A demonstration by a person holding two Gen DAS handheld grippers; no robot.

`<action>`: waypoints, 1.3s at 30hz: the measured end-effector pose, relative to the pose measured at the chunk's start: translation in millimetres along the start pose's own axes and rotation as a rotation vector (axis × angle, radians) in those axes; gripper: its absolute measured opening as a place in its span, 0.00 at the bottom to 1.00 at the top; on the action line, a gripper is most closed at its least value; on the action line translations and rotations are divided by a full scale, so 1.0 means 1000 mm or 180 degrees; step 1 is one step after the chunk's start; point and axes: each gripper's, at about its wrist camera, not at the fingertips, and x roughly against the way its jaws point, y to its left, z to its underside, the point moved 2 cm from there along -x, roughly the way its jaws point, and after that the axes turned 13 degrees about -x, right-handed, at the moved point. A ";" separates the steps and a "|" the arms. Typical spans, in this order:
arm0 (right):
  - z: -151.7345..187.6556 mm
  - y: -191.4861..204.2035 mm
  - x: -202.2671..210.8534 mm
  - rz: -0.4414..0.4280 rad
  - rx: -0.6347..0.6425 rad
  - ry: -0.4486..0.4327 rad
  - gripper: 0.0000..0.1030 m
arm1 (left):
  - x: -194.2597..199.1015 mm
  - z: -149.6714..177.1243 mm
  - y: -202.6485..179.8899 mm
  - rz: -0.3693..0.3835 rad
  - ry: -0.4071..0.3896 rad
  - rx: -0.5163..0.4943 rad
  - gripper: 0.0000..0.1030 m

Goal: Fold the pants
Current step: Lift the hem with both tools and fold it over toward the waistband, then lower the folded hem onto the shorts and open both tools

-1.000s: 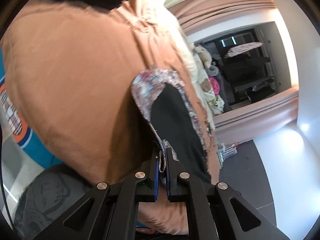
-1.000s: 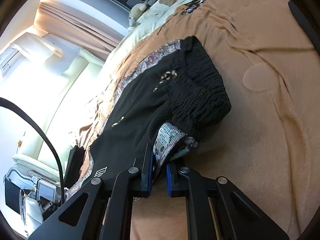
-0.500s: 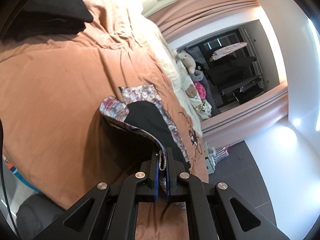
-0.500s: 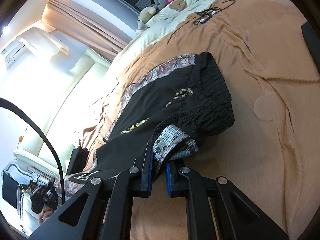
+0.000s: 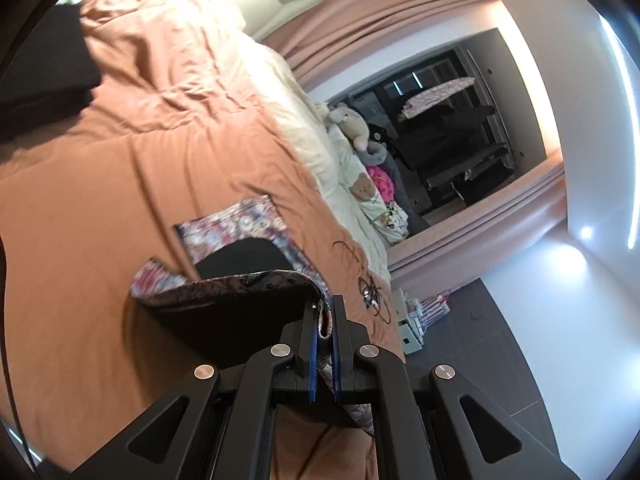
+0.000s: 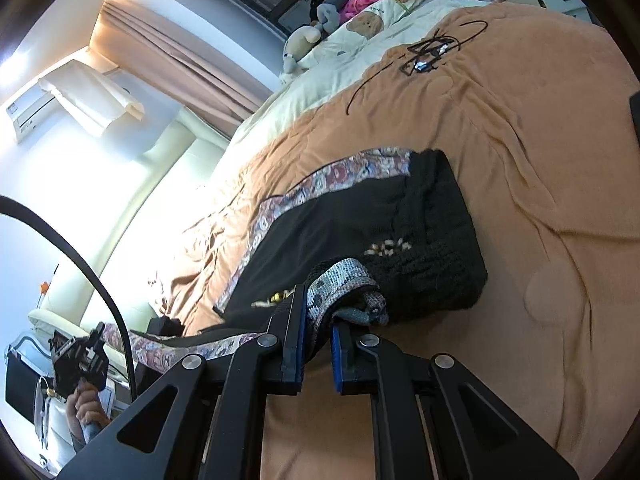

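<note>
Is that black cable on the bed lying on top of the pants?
No, the black cable lies on the orange blanket, apart from the pants.

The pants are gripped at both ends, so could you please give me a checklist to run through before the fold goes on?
1. Left tool shut on the patterned hem of the pants: ok.
2. Right tool shut on the bunched waistband edge: ok.
3. Cloth caught fully in both tools: cannot tell, only thin edges show.
4. Landing area on the blanket free: ok nearby; a black cable lies farther off.
5. Pants lying flat: not ok, the waistband is bunched and the leg hangs slack.
</note>
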 end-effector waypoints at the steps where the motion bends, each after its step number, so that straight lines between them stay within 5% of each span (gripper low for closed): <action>1: -0.003 0.000 -0.003 -0.0004 -0.0004 -0.0001 0.07 | -0.005 -0.006 -0.001 0.0001 -0.0002 -0.0024 0.05; 27: -0.105 0.017 -0.117 0.0169 0.0036 0.0116 0.07 | -0.189 -0.127 0.000 -0.0278 0.0161 -0.0346 0.05; 39: -0.139 -0.011 -0.191 0.0335 -0.0214 0.0263 0.11 | -0.302 -0.138 0.038 -0.0671 0.0460 -0.0464 0.05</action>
